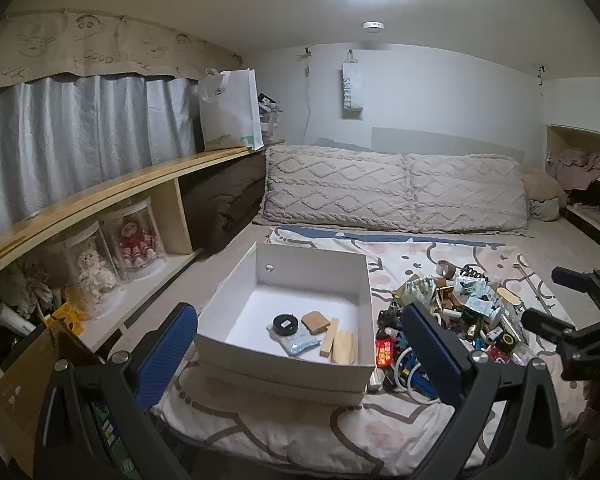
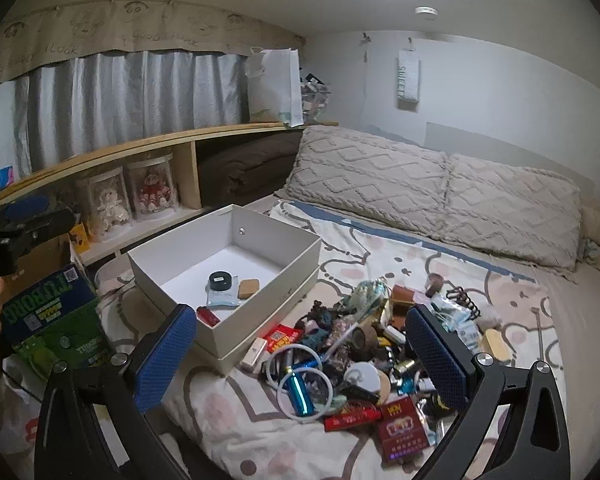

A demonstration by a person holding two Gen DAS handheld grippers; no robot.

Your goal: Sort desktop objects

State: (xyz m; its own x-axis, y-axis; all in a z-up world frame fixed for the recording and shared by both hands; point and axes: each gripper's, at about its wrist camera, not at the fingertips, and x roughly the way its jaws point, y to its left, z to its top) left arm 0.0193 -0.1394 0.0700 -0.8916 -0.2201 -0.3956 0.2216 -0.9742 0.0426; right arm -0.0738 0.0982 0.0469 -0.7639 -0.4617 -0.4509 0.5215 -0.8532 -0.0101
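Observation:
A white open box (image 1: 236,292) (image 2: 148,276) sits on the patterned blanket. Inside it lie a black round tin (image 1: 285,323) (image 2: 220,281), a brown pad (image 1: 315,322) (image 2: 248,288), a pale blue packet (image 1: 298,342), wooden blocks (image 1: 338,346) and a red lighter (image 2: 208,315). A heap of small mixed objects (image 1: 452,312) (image 2: 364,340) lies right of the box. My left gripper (image 1: 296,356) is open and empty, above the box's near wall. My right gripper (image 2: 300,360) is open and empty, above the heap; it also shows at the right edge of the left wrist view (image 1: 564,312).
A wooden shelf (image 1: 100,196) with doll jars (image 1: 112,248) runs along the left. A green carton (image 2: 52,320) stands by the bed's left edge. Two knitted pillows (image 1: 392,188) lie at the back. A red cigarette pack (image 2: 400,428) and a blue metal cylinder (image 2: 298,394) lie at the heap's near side.

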